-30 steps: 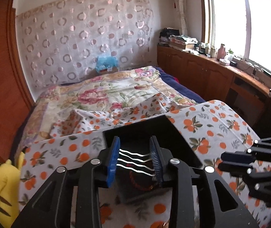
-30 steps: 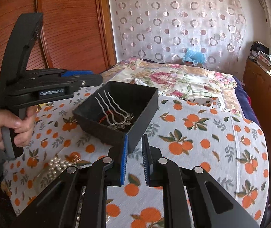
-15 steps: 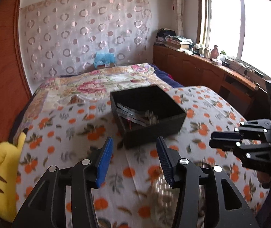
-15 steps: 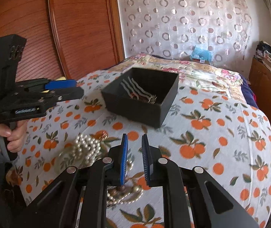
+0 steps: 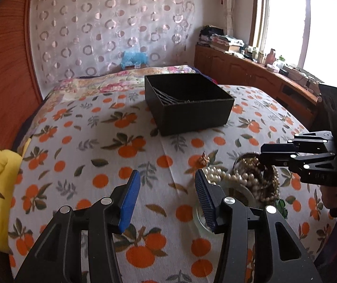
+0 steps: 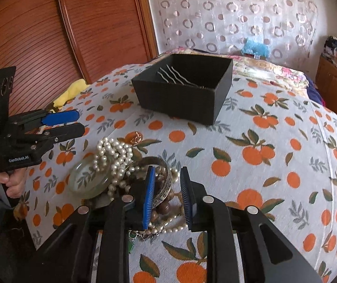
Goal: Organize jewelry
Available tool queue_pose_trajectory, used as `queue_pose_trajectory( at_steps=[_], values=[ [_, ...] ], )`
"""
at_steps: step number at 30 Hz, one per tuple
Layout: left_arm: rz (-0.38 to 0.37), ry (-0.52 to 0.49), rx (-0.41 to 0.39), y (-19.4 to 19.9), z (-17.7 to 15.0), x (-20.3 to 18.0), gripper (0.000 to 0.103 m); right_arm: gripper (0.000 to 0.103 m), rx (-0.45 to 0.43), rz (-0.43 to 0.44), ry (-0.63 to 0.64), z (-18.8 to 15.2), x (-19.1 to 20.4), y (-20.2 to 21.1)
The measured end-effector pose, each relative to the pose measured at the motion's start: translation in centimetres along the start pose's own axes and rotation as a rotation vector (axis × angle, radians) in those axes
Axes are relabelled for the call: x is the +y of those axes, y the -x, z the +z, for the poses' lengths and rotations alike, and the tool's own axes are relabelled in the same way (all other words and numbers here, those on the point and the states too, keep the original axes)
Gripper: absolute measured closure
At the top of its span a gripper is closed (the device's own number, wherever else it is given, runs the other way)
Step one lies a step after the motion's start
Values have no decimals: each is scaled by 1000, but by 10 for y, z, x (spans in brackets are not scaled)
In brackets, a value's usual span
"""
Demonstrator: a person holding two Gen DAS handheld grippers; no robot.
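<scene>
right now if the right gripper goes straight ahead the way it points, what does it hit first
Most likely the metal bangle, which lies on the jewelry pile right between the right gripper's open fingers. The black box sits farther along that line. Depth is hard to judge through the fisheye.

wall: circle-patterned curtain (image 5: 111, 35) | left: wood panelling (image 6: 102, 23) | right: bright window (image 5: 310, 28), wooden cabinets (image 5: 239, 70)
</scene>
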State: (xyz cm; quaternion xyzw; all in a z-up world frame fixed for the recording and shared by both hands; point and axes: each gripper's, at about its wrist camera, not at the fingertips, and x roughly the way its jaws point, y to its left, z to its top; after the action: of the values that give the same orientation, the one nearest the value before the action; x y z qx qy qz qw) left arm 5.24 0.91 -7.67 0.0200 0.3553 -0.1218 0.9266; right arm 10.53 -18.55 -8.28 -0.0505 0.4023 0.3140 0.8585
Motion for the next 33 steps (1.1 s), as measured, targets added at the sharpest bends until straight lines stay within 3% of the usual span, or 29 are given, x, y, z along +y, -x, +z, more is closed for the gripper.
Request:
queue_pose_trajectory(
  at_steps=[8, 13, 16, 24, 33],
  values=[
    [-10, -6, 13, -4, -5, -6, 57, 79, 33, 19, -1, -2, 2, -5],
    [-17, -12, 14, -4, -6, -10, 57, 96, 17, 24, -9, 0, -1, -1],
    [-17, -15, 16, -5, -7, -12, 57, 98, 9, 8, 5, 1, 0, 2],
    [-17, -16, 17, -5, -7, -12, 57, 99, -14, -46, 16, 2, -4, 9],
    [-18, -18, 15, -5, -8, -13, 57, 95, 41, -74, 40, 0, -6, 2]
  ],
)
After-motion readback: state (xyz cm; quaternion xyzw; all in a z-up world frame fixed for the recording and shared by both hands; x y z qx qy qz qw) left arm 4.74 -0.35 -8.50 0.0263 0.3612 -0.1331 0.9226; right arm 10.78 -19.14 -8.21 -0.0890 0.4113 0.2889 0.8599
